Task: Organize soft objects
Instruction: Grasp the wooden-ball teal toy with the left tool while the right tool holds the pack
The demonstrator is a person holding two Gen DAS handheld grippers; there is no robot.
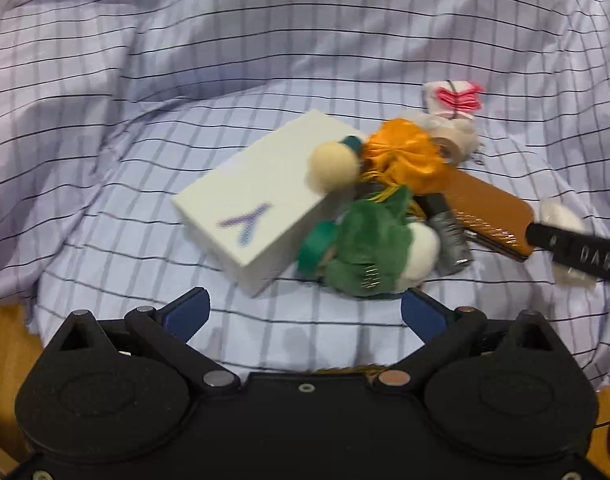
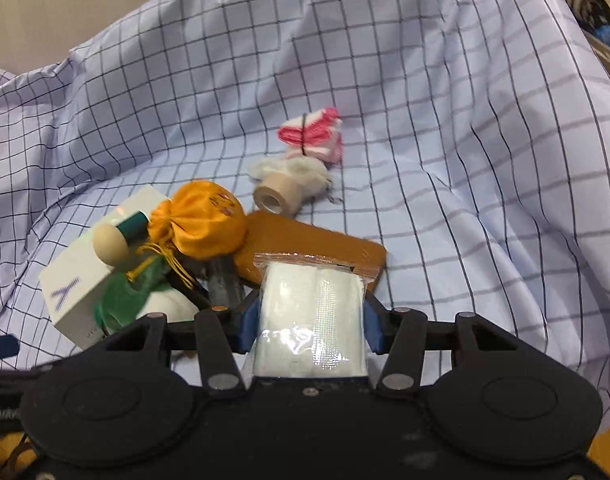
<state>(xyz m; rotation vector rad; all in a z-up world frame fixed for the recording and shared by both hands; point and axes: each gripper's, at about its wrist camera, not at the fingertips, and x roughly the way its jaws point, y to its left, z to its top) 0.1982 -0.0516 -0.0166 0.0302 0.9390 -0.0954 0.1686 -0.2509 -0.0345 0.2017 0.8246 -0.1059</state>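
My right gripper [image 2: 311, 322] is shut on a clear packet of white gauze [image 2: 305, 288], held over the pile. In the left wrist view its black finger [image 1: 573, 250] and the packet [image 1: 561, 216] enter from the right. My left gripper [image 1: 305, 312] hangs open and empty just in front of the pile. The pile holds an orange drawstring pouch [image 1: 405, 152], a green felt piece [image 1: 369, 240], a cream ball [image 1: 333, 164], a white ball [image 1: 421, 244] and a pink-and-white yarn bundle [image 2: 311, 134]. White fluff [image 2: 305, 168] lies behind a beige tape roll [image 2: 271, 196].
A white box marked with a purple Y [image 1: 257, 200] lies left of the pile, a brown flat case [image 1: 485, 208] and a grey metal piece [image 1: 453, 236] to its right. Everything rests on a rumpled lilac checked cloth [image 1: 145, 120]. Wood shows at the lower left [image 1: 5, 344].
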